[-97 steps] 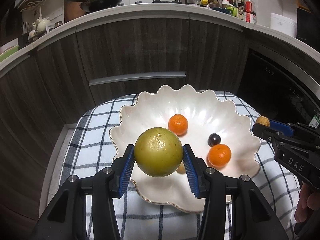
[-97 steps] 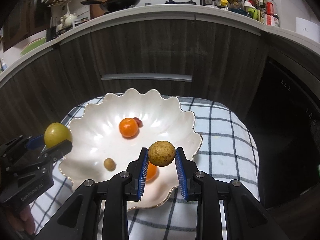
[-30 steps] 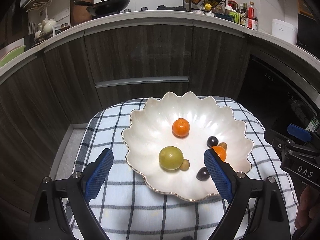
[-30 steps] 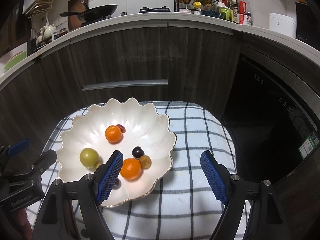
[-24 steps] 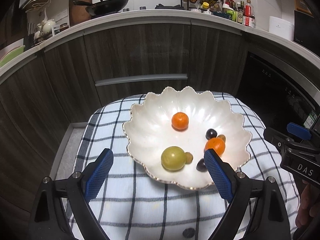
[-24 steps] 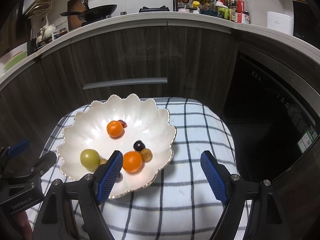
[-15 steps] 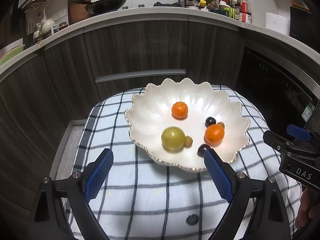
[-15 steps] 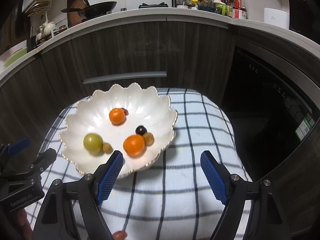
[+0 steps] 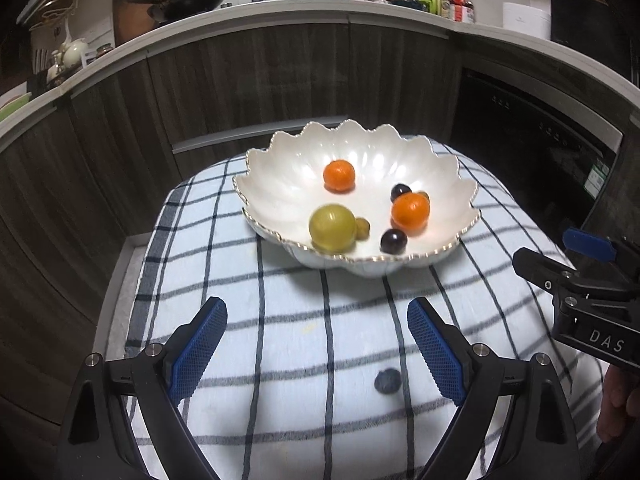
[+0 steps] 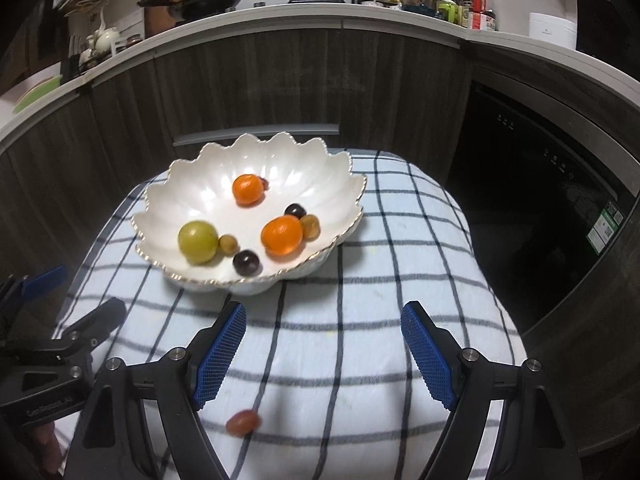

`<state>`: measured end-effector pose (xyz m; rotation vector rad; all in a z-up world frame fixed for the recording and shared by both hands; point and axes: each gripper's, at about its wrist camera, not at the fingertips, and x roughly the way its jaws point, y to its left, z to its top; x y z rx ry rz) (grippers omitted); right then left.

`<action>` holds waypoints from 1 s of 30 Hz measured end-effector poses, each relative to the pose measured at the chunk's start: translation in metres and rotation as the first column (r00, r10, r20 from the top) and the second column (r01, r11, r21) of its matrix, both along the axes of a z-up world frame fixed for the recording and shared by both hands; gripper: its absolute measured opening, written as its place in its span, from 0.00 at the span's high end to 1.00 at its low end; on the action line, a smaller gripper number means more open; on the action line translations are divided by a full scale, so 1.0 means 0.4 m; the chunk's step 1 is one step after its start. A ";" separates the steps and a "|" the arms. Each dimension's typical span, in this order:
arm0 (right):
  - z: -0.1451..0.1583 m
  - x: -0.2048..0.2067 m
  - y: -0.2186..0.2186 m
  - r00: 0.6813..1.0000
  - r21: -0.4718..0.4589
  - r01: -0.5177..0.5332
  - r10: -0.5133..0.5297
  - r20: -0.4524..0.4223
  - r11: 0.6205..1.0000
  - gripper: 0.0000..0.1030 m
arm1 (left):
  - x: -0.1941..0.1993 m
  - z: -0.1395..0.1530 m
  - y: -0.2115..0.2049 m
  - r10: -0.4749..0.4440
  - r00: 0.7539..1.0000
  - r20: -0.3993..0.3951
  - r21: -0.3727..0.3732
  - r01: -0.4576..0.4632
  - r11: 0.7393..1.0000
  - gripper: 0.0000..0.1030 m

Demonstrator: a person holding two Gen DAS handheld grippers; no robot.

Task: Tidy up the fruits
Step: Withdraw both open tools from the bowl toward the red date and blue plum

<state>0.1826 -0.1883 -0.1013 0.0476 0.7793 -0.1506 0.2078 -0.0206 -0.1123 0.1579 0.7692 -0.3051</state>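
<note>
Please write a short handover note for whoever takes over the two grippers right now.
Left gripper: open, empty, above the checked cloth.
Right gripper: open, empty, above the same cloth.
Done: in the scalloped white bowl lie a green fruit, two oranges, two dark grapes and two small brown fruits.
Left: a dark berry on the cloth in front of the left gripper, and a reddish grape on the cloth near the right gripper. Both belong in the bowl.
</note>
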 end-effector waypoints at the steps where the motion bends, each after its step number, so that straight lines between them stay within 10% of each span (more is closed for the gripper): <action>1: -0.003 -0.005 0.005 1.000 -0.005 -0.004 0.004 -0.002 1.000 0.22 | -0.005 -0.004 0.001 -0.004 1.000 -0.001 0.001 0.004 1.000 0.10; 30: -0.093 -0.089 0.088 0.986 -0.038 -0.156 0.153 -0.067 0.987 0.33 | -0.086 -0.117 -0.036 -0.281 0.958 -0.054 0.072 0.285 0.956 0.30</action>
